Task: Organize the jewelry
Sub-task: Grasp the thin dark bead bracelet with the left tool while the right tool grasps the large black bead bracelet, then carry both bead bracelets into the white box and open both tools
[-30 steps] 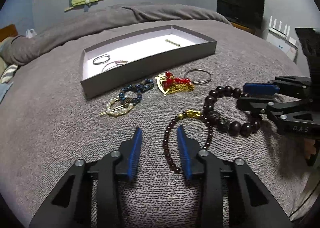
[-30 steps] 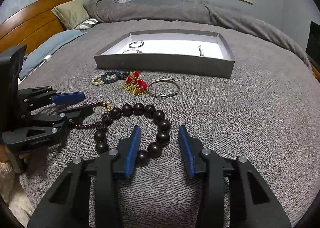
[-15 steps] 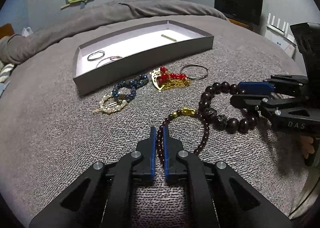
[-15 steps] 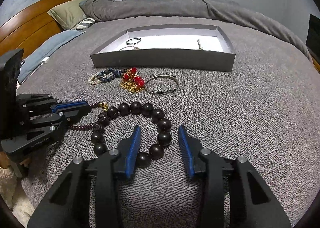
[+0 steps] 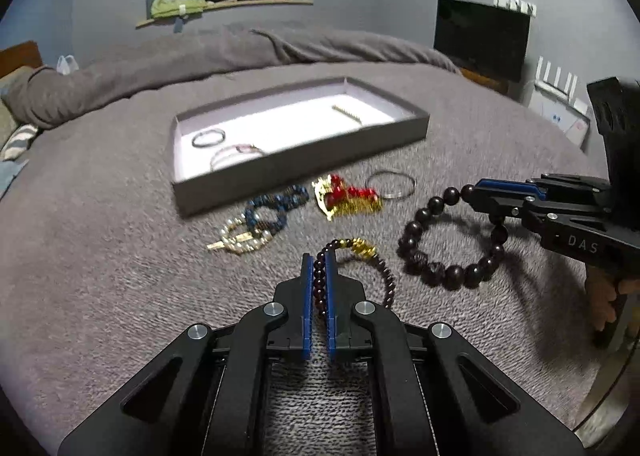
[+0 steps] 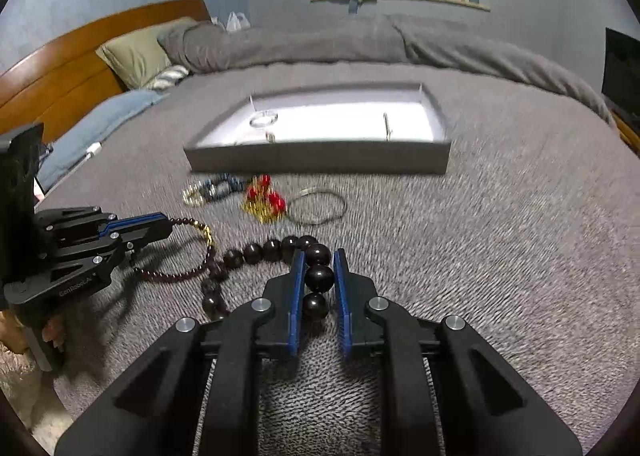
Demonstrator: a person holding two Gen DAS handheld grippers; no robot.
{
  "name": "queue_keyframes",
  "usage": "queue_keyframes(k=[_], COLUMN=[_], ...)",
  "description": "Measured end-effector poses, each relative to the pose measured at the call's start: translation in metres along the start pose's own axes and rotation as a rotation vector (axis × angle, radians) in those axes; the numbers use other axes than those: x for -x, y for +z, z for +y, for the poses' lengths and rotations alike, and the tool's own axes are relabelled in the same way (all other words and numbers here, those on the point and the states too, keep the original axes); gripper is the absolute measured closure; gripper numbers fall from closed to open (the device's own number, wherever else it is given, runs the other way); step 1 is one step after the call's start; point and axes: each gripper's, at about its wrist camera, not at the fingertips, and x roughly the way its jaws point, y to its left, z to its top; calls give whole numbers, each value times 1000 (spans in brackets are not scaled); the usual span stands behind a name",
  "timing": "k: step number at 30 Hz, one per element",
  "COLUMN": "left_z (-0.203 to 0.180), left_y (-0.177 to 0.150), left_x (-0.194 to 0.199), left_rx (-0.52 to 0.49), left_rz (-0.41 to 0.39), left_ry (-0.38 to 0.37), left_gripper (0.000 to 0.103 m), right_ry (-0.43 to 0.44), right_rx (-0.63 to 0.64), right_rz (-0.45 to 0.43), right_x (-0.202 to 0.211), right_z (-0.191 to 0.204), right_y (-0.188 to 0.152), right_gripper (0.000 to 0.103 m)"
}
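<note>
A thin dark-red bead bracelet (image 5: 387,283) with a gold charm lies on the grey bedspread, and my left gripper (image 5: 319,256) is shut on its near strand. From the right wrist view the left gripper (image 6: 160,221) holds that bracelet (image 6: 176,276) at the left. A bracelet of large dark beads (image 6: 272,248) sits between the blue pads of my right gripper (image 6: 319,252). Its jaws are closing and press on one bead. The left wrist view shows the right gripper (image 5: 472,191) gripping the large bead bracelet's (image 5: 436,268) far side.
A grey open tray (image 5: 300,171) stands further back with two thin bangles and a small bar inside. In front of it lie a blue bead bracelet (image 5: 276,207), a pearl piece (image 5: 240,240), a red and gold ornament (image 5: 348,197) and a silver bangle (image 5: 392,183).
My left gripper closed on the thin bracelet's strand. My right gripper narrowed from wide open onto the large beads. Both hands stayed nearly in place.
</note>
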Motion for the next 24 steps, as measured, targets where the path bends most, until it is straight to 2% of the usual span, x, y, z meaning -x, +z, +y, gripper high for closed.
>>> queue_keyframes(k=[7,14,19,22,24], left_z=[9,32,55,67,73], left_y=[14,40,73,97,112], left_x=[22,28,28,14,1], left_rx=[26,48,25,7,6], left_rz=[-77,-100,-118,-113,-105], left_ry=[10,54,88,114,105], left_gripper=[97,97,97,97,97], right_ry=[-21,-65,-83,-81,-78], right_rx=[30,47,57,38,17], right_rz=[-93,-135,-157,-166,-171], right_x=[20,21,12,0,-13], right_z=[3,-4,-15,-23,-29], right_y=[17,48,87,109,124], right_gripper=[89,89,89,89,89])
